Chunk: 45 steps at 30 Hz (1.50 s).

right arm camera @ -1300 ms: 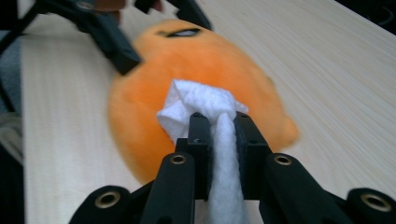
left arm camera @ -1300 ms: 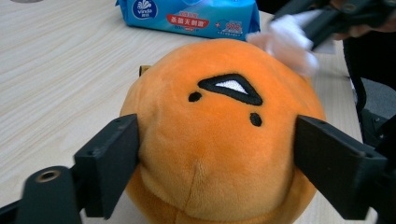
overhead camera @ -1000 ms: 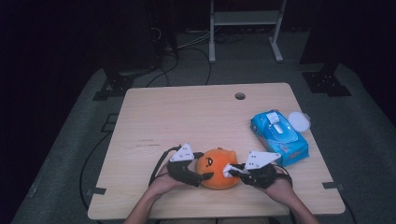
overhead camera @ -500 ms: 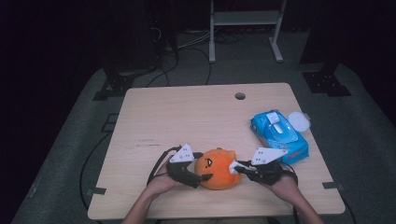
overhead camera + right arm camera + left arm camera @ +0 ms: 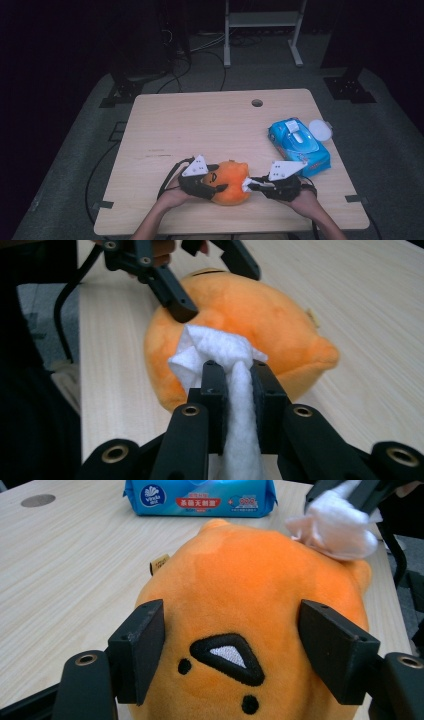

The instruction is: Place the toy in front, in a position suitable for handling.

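An orange plush toy (image 5: 231, 182) with a stitched black face lies near the table's front edge. My left gripper (image 5: 218, 178) comes at it from the left. Its jaws have just been closing, and in the left gripper view the pads (image 5: 142, 645) press into both sides of the plush toy (image 5: 250, 590). My right gripper (image 5: 235, 367) is shut on a folded white wipe (image 5: 215, 347). The wipe's bunched end touches the plush toy (image 5: 260, 315) on its right side. From the left gripper view the wipe (image 5: 332, 527) rests on the toy's far top.
A blue pack of wet wipes (image 5: 299, 145) lies at the right of the wooden table (image 5: 200, 130), with a round white lid (image 5: 320, 130) beside it. A cable hole (image 5: 257, 103) sits near the far edge. Both forearms come in over the front edge.
The left gripper's jaws have drawn in onto the plush toy. The right gripper with the wipe has stayed against the toy's right side.
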### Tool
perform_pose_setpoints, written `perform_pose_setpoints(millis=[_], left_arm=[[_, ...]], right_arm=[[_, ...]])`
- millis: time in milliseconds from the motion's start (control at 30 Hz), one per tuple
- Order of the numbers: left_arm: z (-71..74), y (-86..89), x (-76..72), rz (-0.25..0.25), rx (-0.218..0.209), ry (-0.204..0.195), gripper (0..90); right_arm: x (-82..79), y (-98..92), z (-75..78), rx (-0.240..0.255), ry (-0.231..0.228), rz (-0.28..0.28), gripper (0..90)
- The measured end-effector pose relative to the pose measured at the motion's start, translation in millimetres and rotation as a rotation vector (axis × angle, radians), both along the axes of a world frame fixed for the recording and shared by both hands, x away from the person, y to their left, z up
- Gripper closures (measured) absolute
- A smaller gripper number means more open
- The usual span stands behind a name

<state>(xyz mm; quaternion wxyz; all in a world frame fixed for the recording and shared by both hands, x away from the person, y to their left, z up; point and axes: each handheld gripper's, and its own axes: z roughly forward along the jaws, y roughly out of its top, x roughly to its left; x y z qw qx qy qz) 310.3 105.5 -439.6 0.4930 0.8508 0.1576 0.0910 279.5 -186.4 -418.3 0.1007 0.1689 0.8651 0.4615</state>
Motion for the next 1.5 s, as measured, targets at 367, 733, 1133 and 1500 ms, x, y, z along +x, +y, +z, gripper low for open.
perform_pose_setpoints(millis=[367,733,1133,1500], left_arm=[[-2.0,-2.5,-4.7,-0.077,0.01,-0.023,32.7],[-2.6,-3.0,-4.1,-0.045,0.001,-0.015,29.0],[0.0,-14.9,-14.9,-0.145,0.035,-0.071,31.1],[3.2,-8.4,2.5,-0.052,-0.008,0.103,9.0]], right_arm=[[31.6,1.2,-8.5,0.03,-0.019,-0.228,78.3],[6.4,-5.8,-9.8,-0.018,0.045,-0.044,77.8],[23.8,-5.0,-4.0,0.069,0.038,-0.178,77.5],[8.4,5.4,-2.2,0.016,-0.006,-0.083,77.8]])
